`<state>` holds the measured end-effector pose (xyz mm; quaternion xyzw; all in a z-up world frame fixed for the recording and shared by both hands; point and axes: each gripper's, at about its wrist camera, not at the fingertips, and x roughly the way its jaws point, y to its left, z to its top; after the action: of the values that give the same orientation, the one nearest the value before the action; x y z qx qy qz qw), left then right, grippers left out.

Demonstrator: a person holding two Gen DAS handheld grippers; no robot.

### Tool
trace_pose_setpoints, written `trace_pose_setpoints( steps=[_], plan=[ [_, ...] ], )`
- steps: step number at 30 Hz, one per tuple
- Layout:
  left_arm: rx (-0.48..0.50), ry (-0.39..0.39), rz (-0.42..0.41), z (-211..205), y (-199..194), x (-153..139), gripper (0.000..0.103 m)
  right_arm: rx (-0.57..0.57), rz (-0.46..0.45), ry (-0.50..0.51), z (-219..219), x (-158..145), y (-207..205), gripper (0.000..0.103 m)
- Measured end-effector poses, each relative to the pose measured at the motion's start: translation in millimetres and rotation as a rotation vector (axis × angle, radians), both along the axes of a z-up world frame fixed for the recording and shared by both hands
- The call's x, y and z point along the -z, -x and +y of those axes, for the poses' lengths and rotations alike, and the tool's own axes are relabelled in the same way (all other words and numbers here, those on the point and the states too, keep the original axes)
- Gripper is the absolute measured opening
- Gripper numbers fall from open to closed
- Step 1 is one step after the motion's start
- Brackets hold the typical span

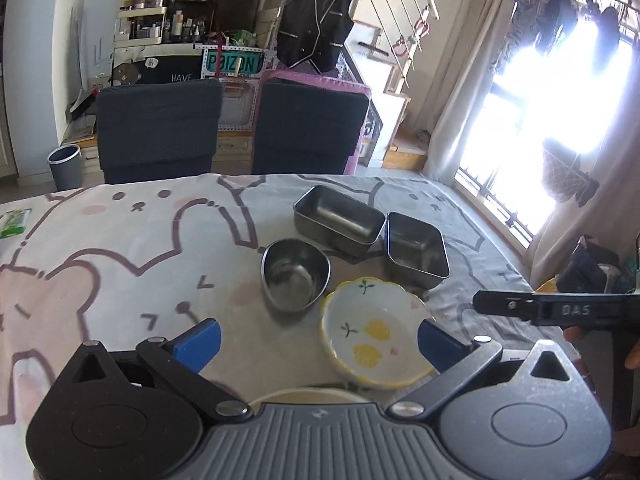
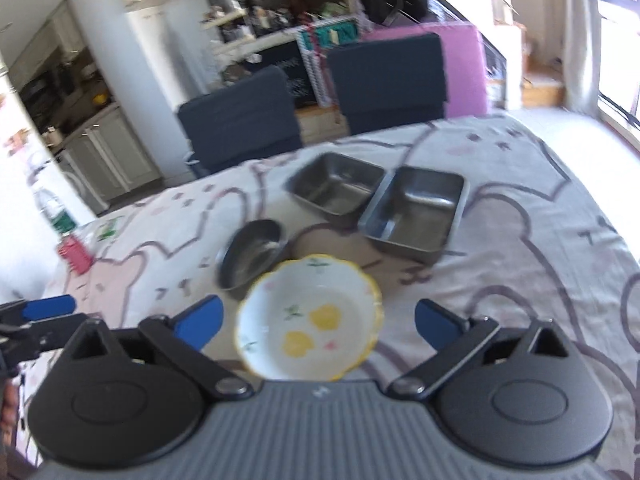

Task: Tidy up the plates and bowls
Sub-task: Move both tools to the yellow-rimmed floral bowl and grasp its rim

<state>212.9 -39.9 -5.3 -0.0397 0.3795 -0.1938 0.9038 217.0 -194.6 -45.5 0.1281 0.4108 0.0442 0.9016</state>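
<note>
Above the cloth-covered table [image 1: 120, 264], the left gripper [image 1: 318, 340] and right gripper [image 2: 318, 322] both hang with jaws wide apart, holding nothing. The floral bowl [image 1: 372, 332] sits just below them, beside the round steel bowl [image 1: 296, 274] and two steel trays [image 1: 336, 220]. This looks like a pause between placements; next comes choosing a dish and closing on its rim.

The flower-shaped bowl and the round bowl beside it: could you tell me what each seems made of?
Flower-shaped bowl: probably glazed ceramic, glossy white with painted lemons and a yellow rim. Round bowl: likely stainless steel, grey and reflective.
</note>
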Motion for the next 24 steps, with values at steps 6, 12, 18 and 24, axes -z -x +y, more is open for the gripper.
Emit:
trace_pose_setpoints(
  steps=[6, 12, 18, 24],
  plan=[
    [0.033, -0.019, 0.078, -34.3, -33.7, 17.0, 0.093, 0.018, 0.084, 0.047, -19.3, 25.8, -24.2, 0.103],
    [0.032, -0.06, 0.22, -53.6, -70.1, 53.4, 0.06, -0.008, 0.176, 0.005, -30.5, 50.9, -44.9, 0.068],
    [-0.02, -0.061, 0.321, -53.2, -94.4, 87.5, 0.046, -0.031, 0.216, 0.003, -27.6, 65.4, -61.4, 0.051],
    [-0.02, -0.083, 0.35, -58.2, -102.9, 101.7, 0.031, -0.049, 0.261, 0.066, -16.3, 83.8, -80.0, 0.027]
  ],
)
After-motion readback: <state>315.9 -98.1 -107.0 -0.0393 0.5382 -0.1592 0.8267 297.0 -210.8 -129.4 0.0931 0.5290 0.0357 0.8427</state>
